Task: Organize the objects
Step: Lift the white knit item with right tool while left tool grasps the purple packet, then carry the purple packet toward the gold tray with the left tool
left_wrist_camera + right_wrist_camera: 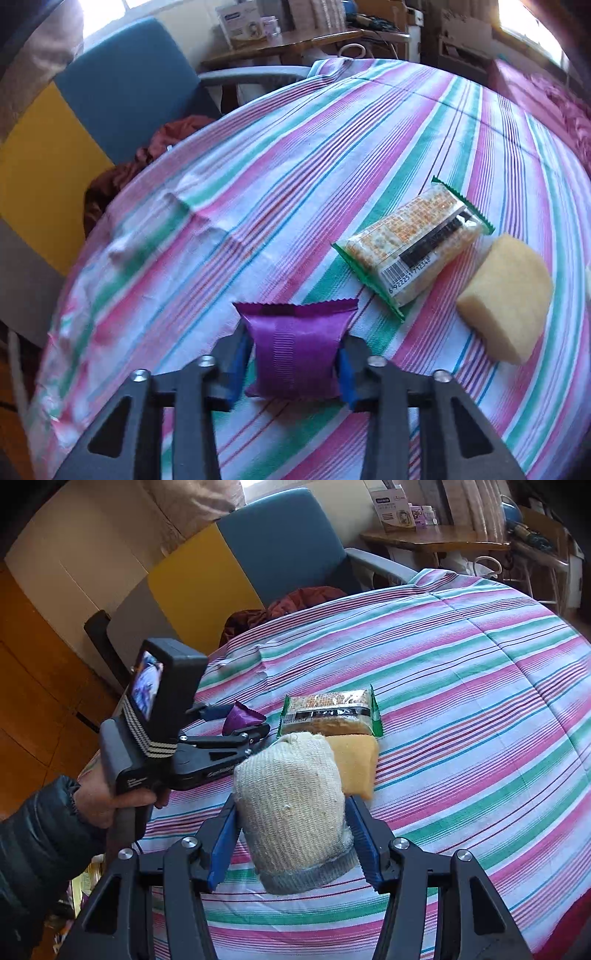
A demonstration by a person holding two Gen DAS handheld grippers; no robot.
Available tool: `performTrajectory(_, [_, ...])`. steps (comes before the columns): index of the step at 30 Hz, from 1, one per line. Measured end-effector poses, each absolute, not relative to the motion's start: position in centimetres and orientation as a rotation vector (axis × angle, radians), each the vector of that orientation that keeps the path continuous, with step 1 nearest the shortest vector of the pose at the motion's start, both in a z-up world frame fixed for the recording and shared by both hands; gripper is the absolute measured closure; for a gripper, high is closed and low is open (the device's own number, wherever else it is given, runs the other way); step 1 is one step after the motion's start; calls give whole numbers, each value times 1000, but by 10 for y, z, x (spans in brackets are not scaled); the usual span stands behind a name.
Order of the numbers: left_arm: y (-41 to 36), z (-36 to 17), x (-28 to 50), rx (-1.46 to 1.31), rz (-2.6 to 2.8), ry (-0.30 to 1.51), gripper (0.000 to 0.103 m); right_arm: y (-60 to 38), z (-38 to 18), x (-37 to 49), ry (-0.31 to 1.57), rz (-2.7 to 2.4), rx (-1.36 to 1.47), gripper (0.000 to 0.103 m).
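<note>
Purple snack packet (295, 354) sits low on the striped tablecloth (258, 206), pinched at its two sides by the blue pads (345, 373) of the left gripper (291, 369), whose jaws are clenched on it; the wrapper bulges between them and its crimped top edge points away from the camera. From the right wrist view that same left gripper (243, 723) reaches in from the left, tilted down toward the cloth, carried by a hand (107, 797) wrapped round its grip, with a dark padded sleeve (40, 842) behind it. Just beyond the packet lies one clear cracker pack (413, 247) with green ends, and touching that pack's near side is one yellow sponge (506, 306). The right gripper (295, 834) points down at the cloth nearer the camera, and its jaws are grasping one cream knitted glove (291, 812) with a grey cuff, pads pressed into both sides. The glove stands in front of the sponge, partly hiding it. Counted: one packet, one cracker pack, one sponge, one glove, two grippers. Past the table's far edge stands one blue armchair (280, 542) with a dark red cloth (291, 605) heaped on its seat.
</note>
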State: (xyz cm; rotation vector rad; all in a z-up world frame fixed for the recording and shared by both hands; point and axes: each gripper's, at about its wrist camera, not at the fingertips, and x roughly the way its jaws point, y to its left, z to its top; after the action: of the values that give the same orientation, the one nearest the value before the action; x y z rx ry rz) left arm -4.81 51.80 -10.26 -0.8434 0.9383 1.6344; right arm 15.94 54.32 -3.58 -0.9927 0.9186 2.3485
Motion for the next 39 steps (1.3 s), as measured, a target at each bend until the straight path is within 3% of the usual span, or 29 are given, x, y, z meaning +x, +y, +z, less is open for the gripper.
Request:
performTrajectory(6, [488,-93,-49,-955,1691,781,71,544,-35,160,912,2360,-983,45])
performTrajectory(23, [368,-40,50,-880,1921,643,71,535,-46,144,879,2365,-1114,45])
performTrajectory(39, [310,-62,45,-996,1994,576,71,523,-72,124,835,2318,-1326,46])
